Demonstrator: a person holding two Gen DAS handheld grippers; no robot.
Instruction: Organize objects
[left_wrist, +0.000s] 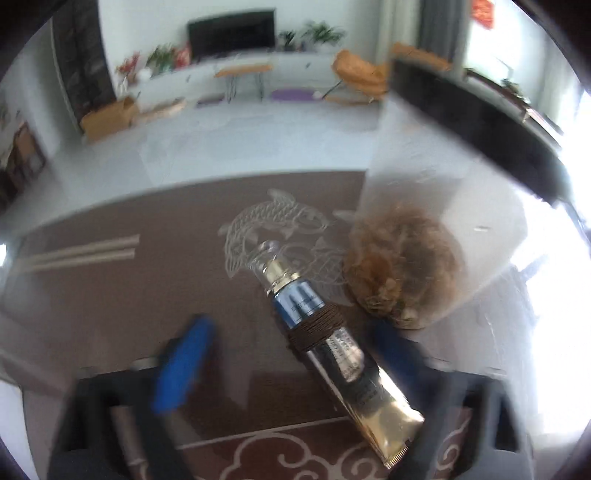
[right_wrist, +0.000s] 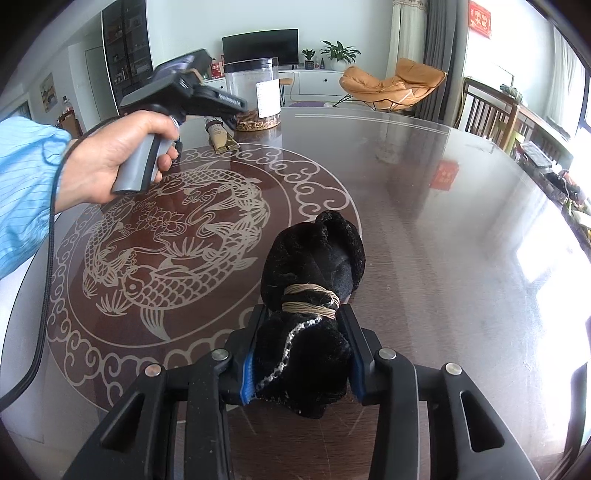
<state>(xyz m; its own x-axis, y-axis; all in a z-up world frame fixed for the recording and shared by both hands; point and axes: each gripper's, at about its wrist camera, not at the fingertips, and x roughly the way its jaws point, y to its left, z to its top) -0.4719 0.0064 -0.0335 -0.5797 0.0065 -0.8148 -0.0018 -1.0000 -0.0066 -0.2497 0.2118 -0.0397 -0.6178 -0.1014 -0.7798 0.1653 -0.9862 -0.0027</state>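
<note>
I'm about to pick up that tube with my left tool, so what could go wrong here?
1. The tube lies slanted between the open left tool's fingers, right beside the jar; closing could pinch it off-centre or knock the jar.
2. The left view is blurred, so aim may be off.
3. The right tool grips the soft black bundle near its lower end; it may sag or slip.

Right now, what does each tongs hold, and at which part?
Right tongs clamp the black cloth bundle at its lower end. Left tongs are open around the tube, gripping nothing.
</note>
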